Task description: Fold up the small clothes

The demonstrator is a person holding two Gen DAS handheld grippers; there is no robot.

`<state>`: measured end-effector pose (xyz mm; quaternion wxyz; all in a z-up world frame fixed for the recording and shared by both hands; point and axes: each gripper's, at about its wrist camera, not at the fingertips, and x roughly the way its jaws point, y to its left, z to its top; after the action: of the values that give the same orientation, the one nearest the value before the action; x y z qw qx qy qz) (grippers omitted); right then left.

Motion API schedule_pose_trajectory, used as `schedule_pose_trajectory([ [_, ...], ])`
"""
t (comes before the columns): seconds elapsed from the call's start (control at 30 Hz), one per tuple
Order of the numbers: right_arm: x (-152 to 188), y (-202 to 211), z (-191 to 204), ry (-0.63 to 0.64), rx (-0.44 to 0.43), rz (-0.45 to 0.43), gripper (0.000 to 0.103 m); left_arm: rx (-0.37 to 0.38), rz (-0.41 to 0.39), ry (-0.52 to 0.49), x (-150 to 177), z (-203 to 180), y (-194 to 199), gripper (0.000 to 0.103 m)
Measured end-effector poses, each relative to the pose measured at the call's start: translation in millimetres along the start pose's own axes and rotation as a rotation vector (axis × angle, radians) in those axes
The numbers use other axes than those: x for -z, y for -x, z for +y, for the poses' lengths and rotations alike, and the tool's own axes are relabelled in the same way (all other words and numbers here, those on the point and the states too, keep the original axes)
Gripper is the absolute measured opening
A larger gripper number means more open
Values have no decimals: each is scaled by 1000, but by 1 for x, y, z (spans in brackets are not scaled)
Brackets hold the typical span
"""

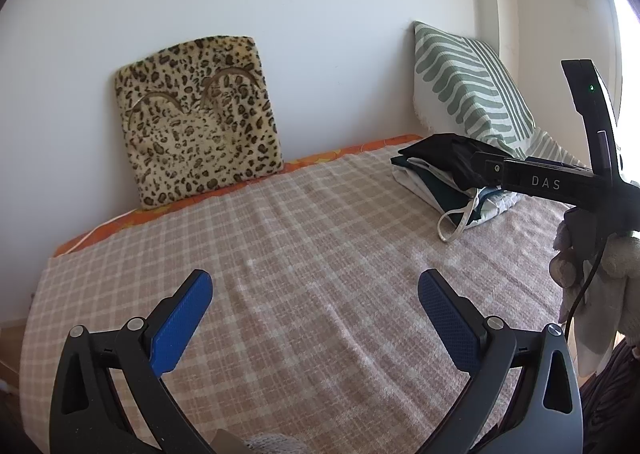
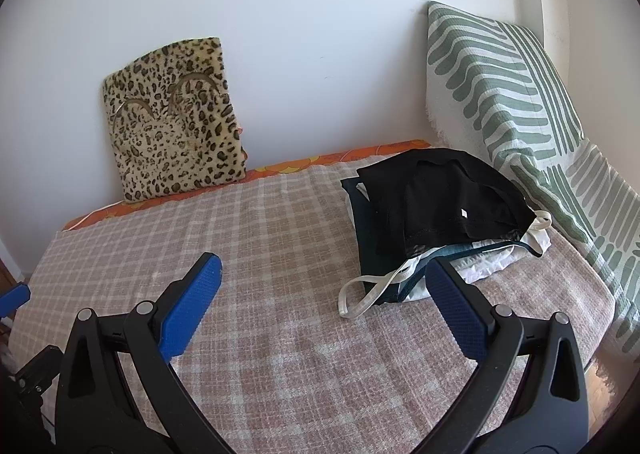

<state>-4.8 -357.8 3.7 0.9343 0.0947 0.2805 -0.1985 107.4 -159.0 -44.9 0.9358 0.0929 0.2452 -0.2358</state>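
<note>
Each hand-held gripper has black arms, silver screws and blue textured pads; one body reads "DAS".

You had the small clothes in one low stack on the right part of the bed, near the striped pillow. A black garment lay loosely folded and rumpled on top, a small white tag showing on it. Under it you could see dark teal and white pieces. A white strap loop trailed out of the stack's front edge onto the checked bedcover.
</note>
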Motion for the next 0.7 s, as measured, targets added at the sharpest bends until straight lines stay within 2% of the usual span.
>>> schedule_pose_trajectory([
  [0.7,0,0,-1,4,2,-1,103,5,2,-18,2,-4,-1,102],
])
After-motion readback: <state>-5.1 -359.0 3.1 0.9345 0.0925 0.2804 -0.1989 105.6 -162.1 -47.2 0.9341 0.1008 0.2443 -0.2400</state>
